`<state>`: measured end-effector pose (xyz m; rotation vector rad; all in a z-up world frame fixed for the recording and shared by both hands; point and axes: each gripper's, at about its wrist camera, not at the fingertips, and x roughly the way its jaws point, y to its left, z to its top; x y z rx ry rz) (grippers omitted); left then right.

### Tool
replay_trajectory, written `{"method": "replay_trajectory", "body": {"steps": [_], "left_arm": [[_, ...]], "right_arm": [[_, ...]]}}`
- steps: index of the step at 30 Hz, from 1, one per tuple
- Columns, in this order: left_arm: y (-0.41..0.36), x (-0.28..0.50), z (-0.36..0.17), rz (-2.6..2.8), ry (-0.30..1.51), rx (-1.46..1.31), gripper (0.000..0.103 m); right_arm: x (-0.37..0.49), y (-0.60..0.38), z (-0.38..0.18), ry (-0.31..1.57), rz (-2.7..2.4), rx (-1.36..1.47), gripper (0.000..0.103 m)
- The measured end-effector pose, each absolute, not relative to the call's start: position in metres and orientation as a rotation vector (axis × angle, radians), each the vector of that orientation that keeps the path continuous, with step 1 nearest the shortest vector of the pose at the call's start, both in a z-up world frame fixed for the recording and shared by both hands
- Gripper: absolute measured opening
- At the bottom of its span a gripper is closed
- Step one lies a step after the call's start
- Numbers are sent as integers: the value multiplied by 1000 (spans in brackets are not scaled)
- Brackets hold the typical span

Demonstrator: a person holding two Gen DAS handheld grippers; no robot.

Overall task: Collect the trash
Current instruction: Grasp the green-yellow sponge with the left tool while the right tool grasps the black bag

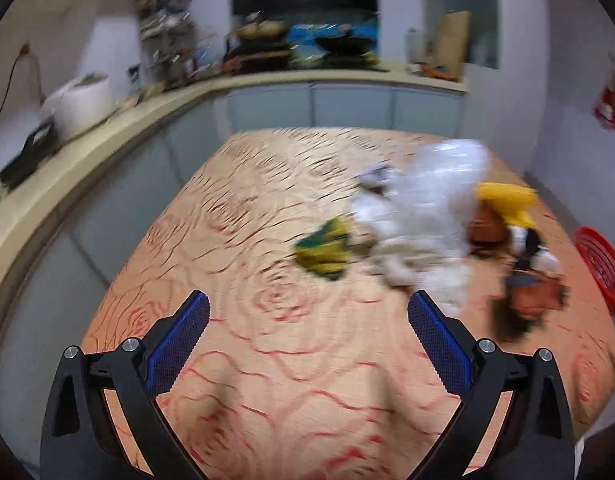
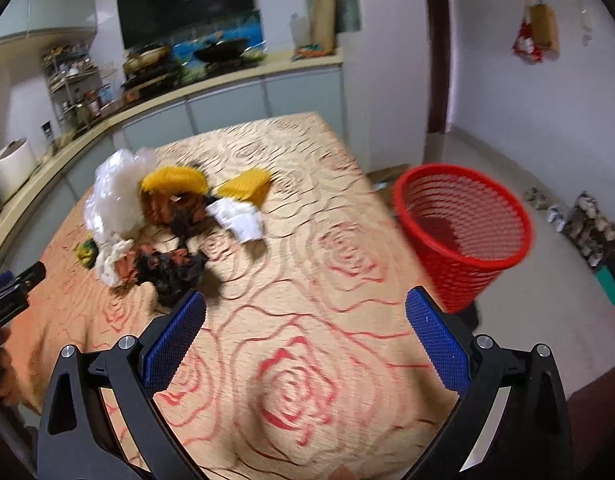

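Note:
A heap of trash lies on the rose-patterned table (image 1: 267, 208) (image 2: 327, 208): a crumpled white plastic bag (image 1: 439, 184) (image 2: 115, 192), yellow wrappers (image 1: 507, 200) (image 2: 175, 180), a green-and-yellow wrapper (image 1: 323, 250) (image 2: 87, 252), white paper (image 2: 239, 218) and orange-and-black wrappers (image 1: 535, 296) (image 2: 175, 268). My left gripper (image 1: 307, 320) hovers open, short of the heap, nothing between its blue pads. My right gripper (image 2: 305, 316) is open too, nearer than the heap and to its right. A red mesh basket (image 2: 463, 232) (image 1: 601, 268) stands off the table's right edge.
A kitchen counter (image 1: 107, 128) (image 2: 227, 80) curves along the left and back, crowded with a rice cooker (image 1: 79, 104), a rack, pans and a wok. Shoes (image 2: 587, 220) line the floor at far right. The left gripper's tip (image 2: 19, 284) shows at the right view's left edge.

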<state>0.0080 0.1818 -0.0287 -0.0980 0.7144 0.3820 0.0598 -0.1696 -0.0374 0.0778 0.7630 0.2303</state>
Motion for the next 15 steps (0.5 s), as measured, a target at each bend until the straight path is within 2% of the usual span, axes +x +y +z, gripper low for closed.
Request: {"method": "replay_trajectory", "body": {"steps": [5,15], "left_arm": [[210,32,-41,353,763,-121,96],[197,97,-59,220,833,-31,96]], "right_arm": [[73,-145,-42,781,301,55,98],[93,-107,-41,791,411,1,98]]}}
